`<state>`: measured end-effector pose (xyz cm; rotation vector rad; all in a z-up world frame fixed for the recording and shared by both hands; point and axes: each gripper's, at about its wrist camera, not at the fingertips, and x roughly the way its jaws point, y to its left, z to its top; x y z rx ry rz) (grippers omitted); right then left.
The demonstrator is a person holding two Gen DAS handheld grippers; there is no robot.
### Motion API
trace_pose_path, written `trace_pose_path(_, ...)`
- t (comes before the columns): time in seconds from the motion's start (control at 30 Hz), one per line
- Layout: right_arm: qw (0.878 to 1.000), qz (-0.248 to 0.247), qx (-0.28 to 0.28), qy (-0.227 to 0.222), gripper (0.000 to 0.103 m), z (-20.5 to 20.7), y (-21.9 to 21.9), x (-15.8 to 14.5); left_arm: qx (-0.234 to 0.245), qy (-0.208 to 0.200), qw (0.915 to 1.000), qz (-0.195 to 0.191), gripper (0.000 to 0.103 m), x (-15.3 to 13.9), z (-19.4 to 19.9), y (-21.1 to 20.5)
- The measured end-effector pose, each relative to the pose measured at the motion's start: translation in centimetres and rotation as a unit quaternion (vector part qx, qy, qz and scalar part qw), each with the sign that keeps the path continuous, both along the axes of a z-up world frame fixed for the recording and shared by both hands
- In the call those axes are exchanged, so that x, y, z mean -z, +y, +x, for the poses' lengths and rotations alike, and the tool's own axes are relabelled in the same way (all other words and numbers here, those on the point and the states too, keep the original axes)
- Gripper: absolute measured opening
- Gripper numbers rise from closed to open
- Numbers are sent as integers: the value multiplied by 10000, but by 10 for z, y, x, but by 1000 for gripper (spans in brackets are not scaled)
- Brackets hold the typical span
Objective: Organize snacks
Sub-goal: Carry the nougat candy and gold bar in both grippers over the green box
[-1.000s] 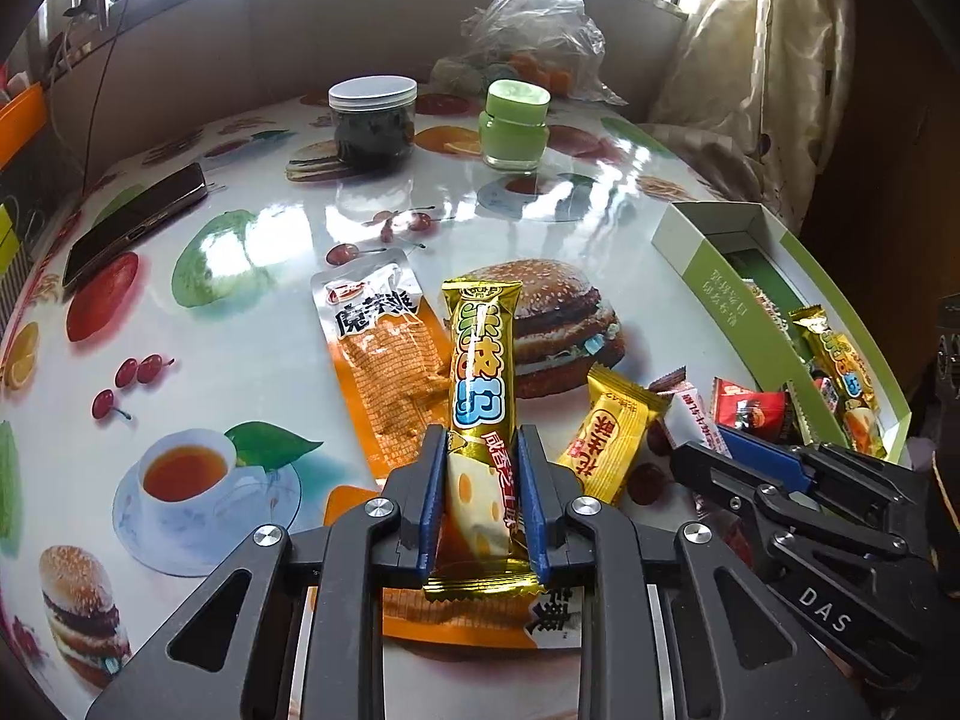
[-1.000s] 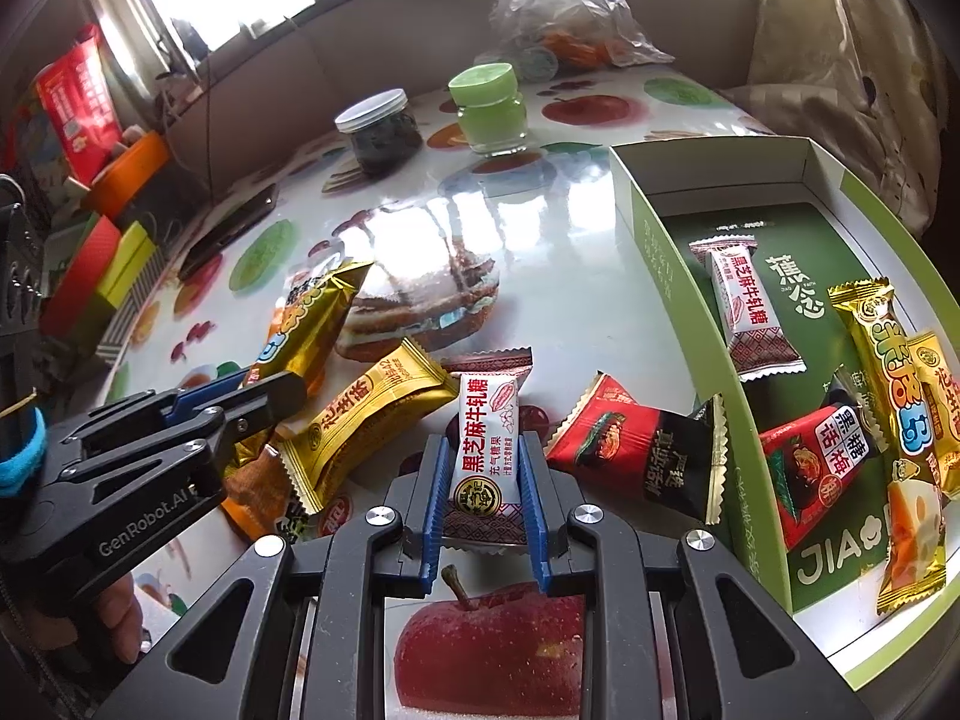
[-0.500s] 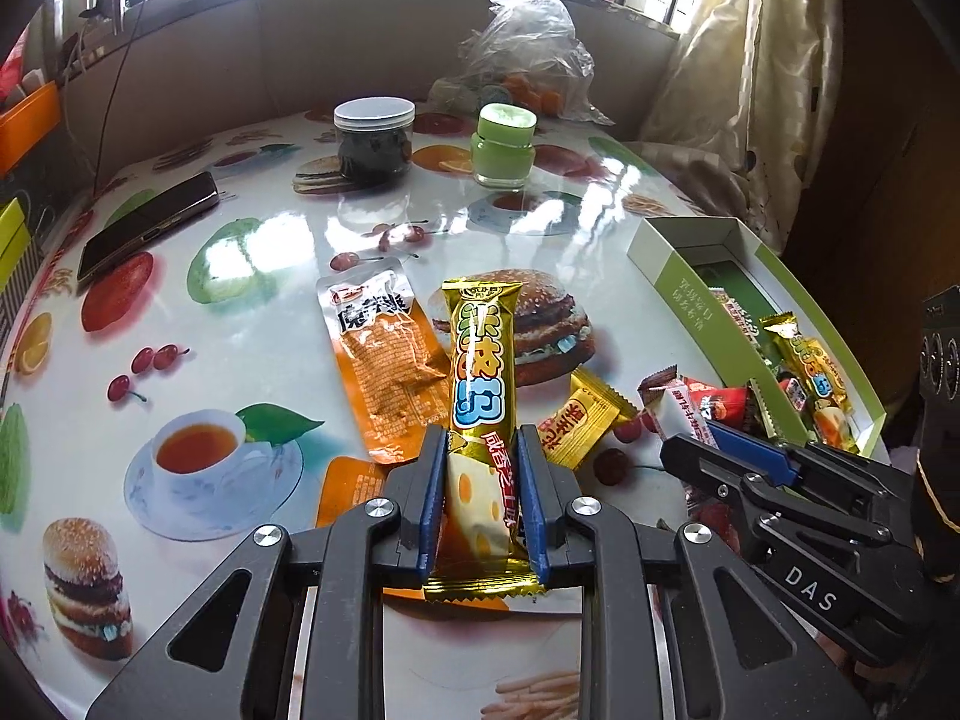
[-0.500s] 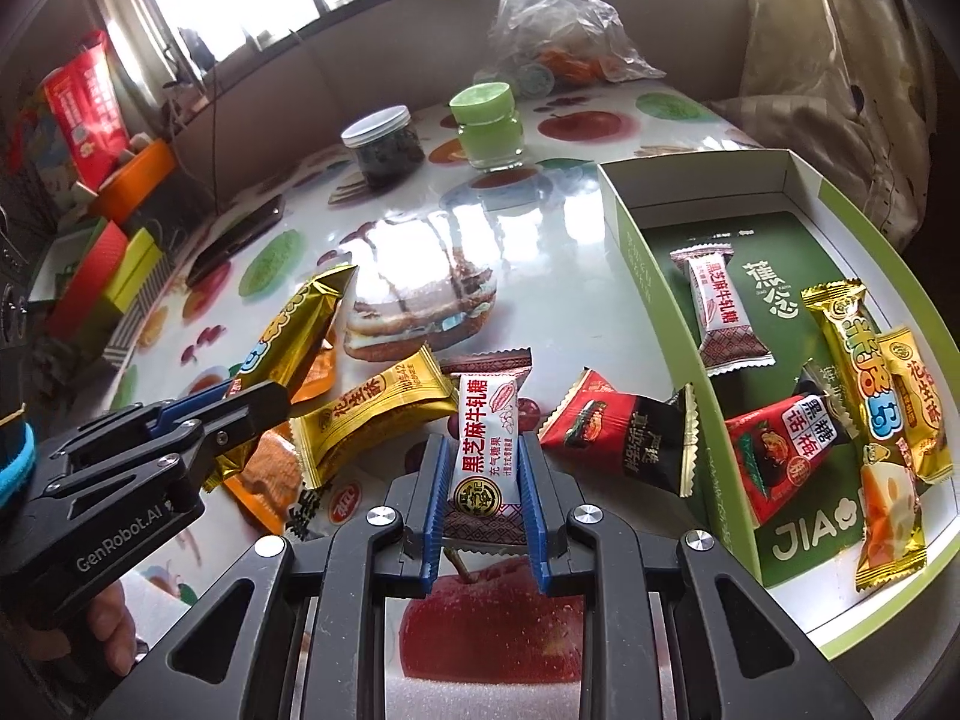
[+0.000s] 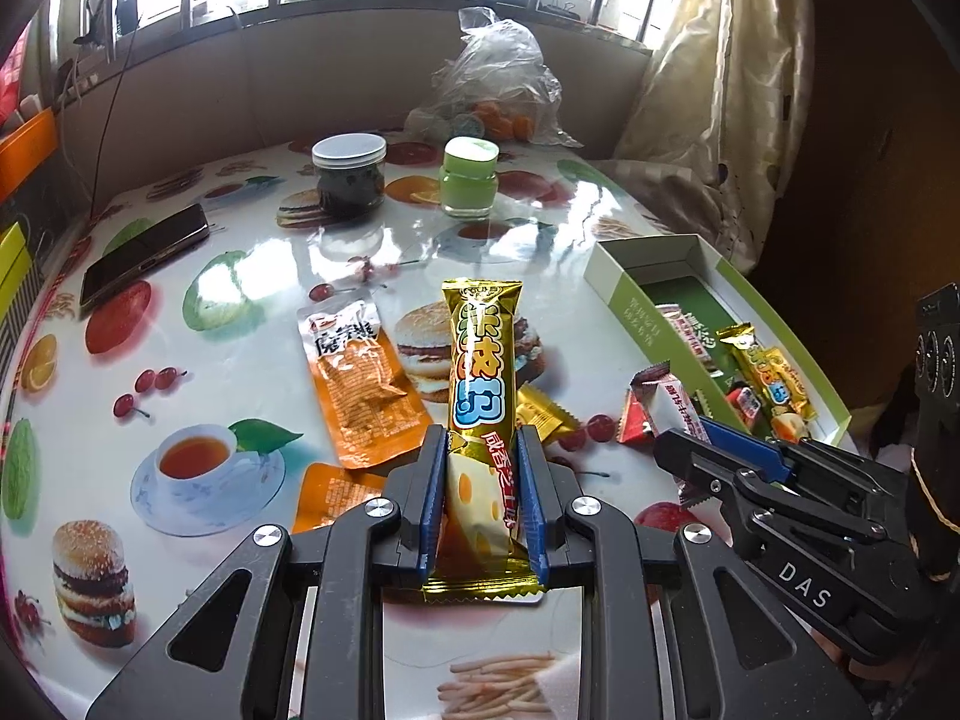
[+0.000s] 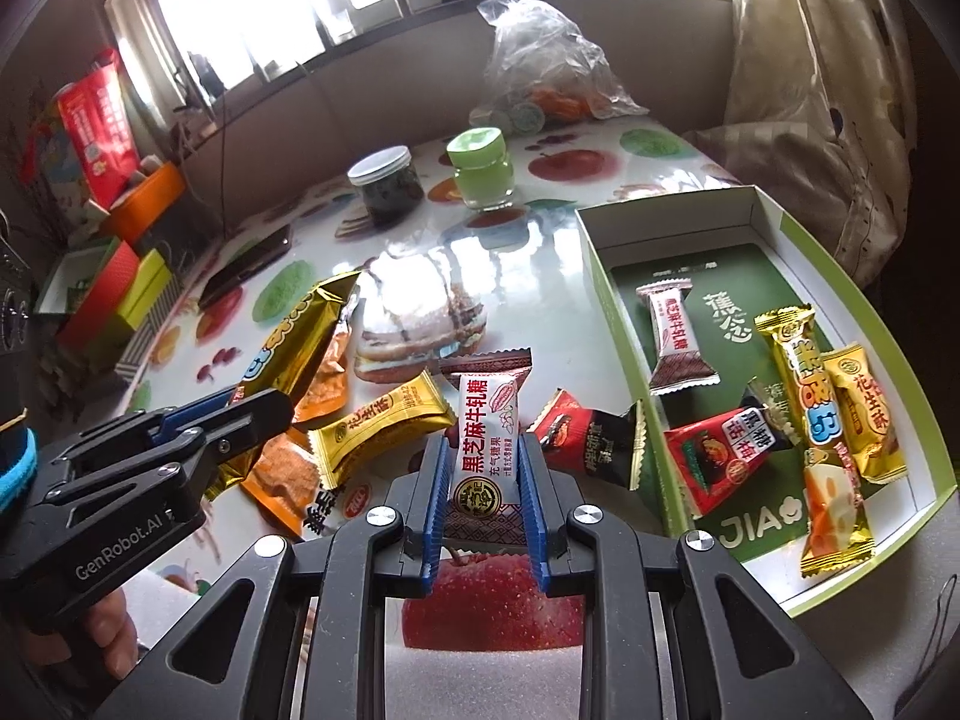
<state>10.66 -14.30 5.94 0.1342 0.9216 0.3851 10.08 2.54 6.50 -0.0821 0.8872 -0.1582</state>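
My left gripper (image 5: pixel 482 456) is shut on a long gold snack bar (image 5: pixel 483 372) and holds it above the table. My right gripper (image 6: pixel 482 462) is shut on a white sesame nougat candy (image 6: pixel 485 426), also lifted. The green-and-white snack box (image 6: pixel 606 300) lies to the right and holds several wrapped snacks. It also shows in the left wrist view (image 5: pixel 612 288). On the table remain an orange snack pouch (image 5: pixel 360 384), a small gold packet (image 6: pixel 378 426) and a red-and-black packet (image 6: pixel 591 438).
A dark jar with a white lid (image 5: pixel 349 180), a green jar (image 5: pixel 469 177), a phone (image 5: pixel 144 252) and a clear plastic bag (image 5: pixel 498 84) stand at the table's far side. Curtains hang at the right. Coloured boxes (image 6: pixel 114 294) sit off the left edge.
Both grippers have risen and pulled back from the table with their snacks held; the table and box look smaller and farther. The held snacks have not shifted in the jaws.
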Motion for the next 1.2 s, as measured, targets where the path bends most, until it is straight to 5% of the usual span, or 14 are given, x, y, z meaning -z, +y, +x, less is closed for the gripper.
trace_pose_path(1.2,9945,33,1005,-287,22,-9,-100,-23,823,-109,9962,-268,24,-20,16,-99)
